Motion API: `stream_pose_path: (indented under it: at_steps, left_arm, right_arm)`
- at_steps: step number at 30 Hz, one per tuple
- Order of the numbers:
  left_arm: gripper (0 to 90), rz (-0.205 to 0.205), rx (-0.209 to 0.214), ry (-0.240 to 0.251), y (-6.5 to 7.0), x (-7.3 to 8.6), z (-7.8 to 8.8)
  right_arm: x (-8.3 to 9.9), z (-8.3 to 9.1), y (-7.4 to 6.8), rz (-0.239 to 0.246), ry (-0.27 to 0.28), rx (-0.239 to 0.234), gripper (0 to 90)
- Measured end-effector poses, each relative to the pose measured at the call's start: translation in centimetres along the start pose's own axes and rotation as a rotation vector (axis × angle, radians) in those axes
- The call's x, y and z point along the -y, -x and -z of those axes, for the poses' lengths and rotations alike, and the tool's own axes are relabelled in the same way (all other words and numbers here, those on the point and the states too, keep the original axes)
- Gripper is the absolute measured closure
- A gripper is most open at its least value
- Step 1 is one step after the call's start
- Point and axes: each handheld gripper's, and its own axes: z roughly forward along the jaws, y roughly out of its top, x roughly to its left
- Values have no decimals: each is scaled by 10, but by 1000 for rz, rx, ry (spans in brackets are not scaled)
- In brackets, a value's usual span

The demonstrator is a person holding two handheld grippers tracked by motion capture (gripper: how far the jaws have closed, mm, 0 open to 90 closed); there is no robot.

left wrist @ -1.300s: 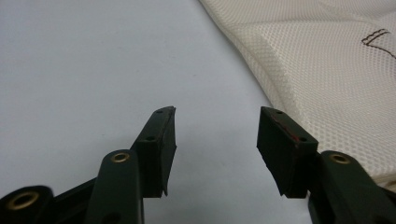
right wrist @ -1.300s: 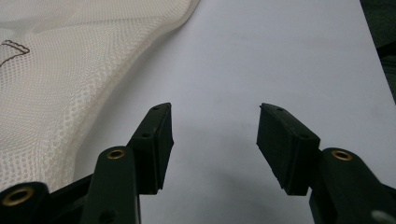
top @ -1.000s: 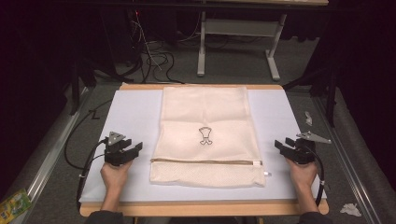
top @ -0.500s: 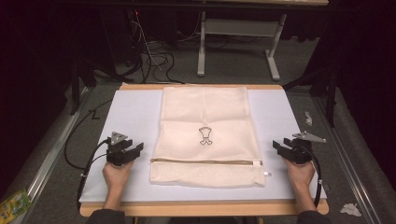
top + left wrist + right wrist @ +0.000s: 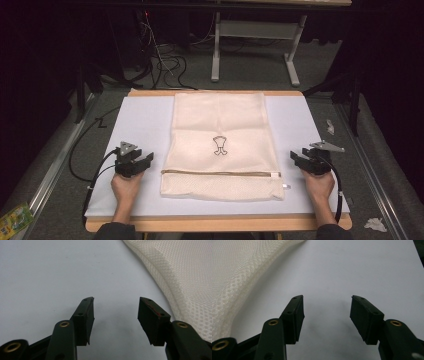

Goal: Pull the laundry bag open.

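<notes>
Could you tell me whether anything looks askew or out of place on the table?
Nothing stands out. The mesh laundry bag lies flat and square on the white mat, zipper shut, with both open tools beside it.

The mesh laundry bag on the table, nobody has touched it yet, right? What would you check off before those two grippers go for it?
1. Left gripper open, nothing between its jaws: ok.
2. Right gripper open and empty: ok.
3. Mesh bag lying flat on the white mat: ok.
4. Both grippers apart from the bag, one at each side near its zipper end: ok.
5. Zipper closed along its whole length: ok as far as the high view shows.
6. Anything inside the bag: cannot tell.
</notes>
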Motion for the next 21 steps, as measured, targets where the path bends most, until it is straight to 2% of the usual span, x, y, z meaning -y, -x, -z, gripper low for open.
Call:
stream_pose_path:
  at_steps: [8,13,17,21]
  left_arm:
    - [463,5,-10,-6,-1,0,-2]
    - [448,-1,-19,-5,1,1,-3]
    - [417,-4,-21,-19,0,1,-4]
    - [402,-15,-29,-3,3,2,-3]
  right_arm:
    - [0,-1,0,-5,-5,8,455]
    - [1,-2,-1,9,-5,22,449]
    - [1,-2,0,-9,-5,20,424]
    - [1,-2,0,-8,-5,24,403]
